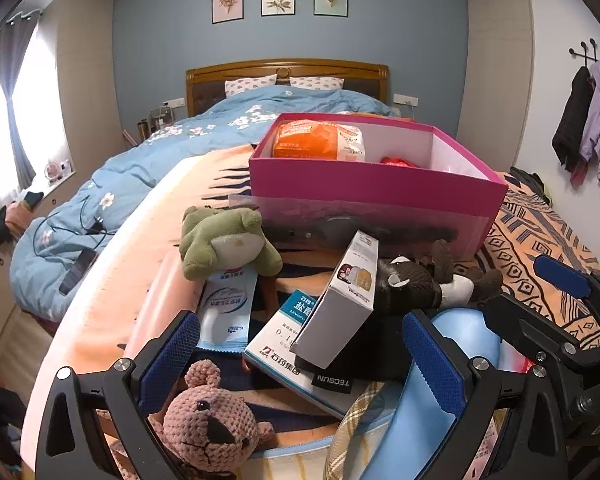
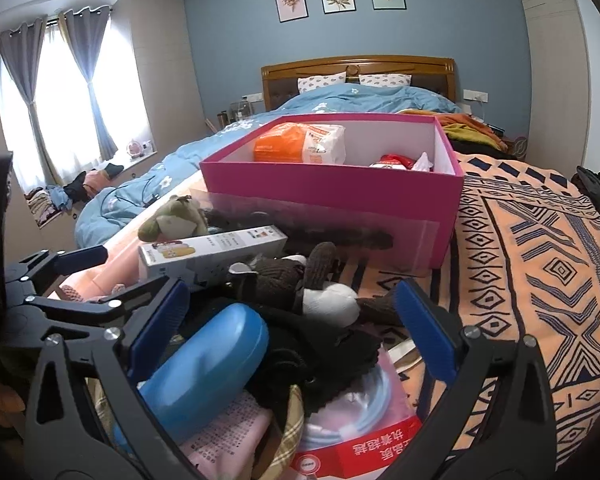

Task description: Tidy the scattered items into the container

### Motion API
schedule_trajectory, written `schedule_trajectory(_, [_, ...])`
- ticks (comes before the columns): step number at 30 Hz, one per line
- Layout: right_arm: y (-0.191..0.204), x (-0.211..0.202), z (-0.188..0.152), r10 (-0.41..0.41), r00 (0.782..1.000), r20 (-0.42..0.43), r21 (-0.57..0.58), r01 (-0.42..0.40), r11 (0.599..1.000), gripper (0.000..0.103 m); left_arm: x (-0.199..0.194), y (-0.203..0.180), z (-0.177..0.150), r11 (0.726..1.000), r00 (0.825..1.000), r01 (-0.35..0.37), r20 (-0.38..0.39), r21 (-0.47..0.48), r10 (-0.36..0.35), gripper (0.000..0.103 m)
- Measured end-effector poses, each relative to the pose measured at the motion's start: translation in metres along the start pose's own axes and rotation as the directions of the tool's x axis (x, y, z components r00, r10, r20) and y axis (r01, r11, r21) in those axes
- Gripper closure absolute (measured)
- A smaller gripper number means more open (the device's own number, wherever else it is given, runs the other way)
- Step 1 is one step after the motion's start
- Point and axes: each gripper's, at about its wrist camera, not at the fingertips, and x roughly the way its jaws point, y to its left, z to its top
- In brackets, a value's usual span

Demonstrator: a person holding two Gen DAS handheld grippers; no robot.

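On the bed, the pink box (image 1: 376, 190) stands behind a pile of scattered things. Both the left hand-held gripper (image 1: 300, 364) and the right hand-held gripper (image 2: 292, 332) are spread and hold nothing. The tilted white carton (image 1: 340, 300) could slide if bumped. The brown toy (image 2: 284, 280) blocks the way.

Pink box (image 1: 376, 192): front wall hides most of its contents. Brown knitted bear (image 1: 208, 428) cut off at frame bottom. Red packet (image 2: 360, 448) partly buried under black cloth (image 2: 324, 364); print too blurred to read.
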Motion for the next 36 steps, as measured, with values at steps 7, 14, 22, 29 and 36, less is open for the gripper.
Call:
schedule_trajectory(7, [-0.002,0.002,0.0,0.007,1.0,-0.008,0.016,-0.007,1.0,0.0,0.001,-0.006,0.0,1.0,0.999,0.004,-0.038,-0.013,-0.004,0.0])
schedule_trajectory(14, [-0.002,0.003,0.0,0.019,1.0,-0.015,0.021,-0.018,1.0,0.0,0.0,0.001,-0.001,0.999,0.999,0.029,-0.031,-0.031,-0.03,0.0])
schedule_trajectory(22, [-0.001,0.001,-0.001,0.024,1.0,-0.013,0.023,-0.023,0.999,0.0,-0.008,0.013,-0.01,0.998,0.999,0.043,-0.009,-0.038,-0.044,0.0])
schedule_trajectory(29, [-0.001,0.001,-0.002,0.033,0.999,-0.022,0.028,-0.032,0.999,0.0,-0.017,0.024,-0.017,0.999,0.999,0.042,-0.015,-0.035,-0.043,0.0])
schedule_trajectory(36, [-0.004,0.004,-0.002,0.038,0.999,-0.027,0.034,-0.037,0.999,0.0,-0.026,0.034,-0.023,0.999,0.999,0.043,-0.018,-0.03,-0.044,0.0])
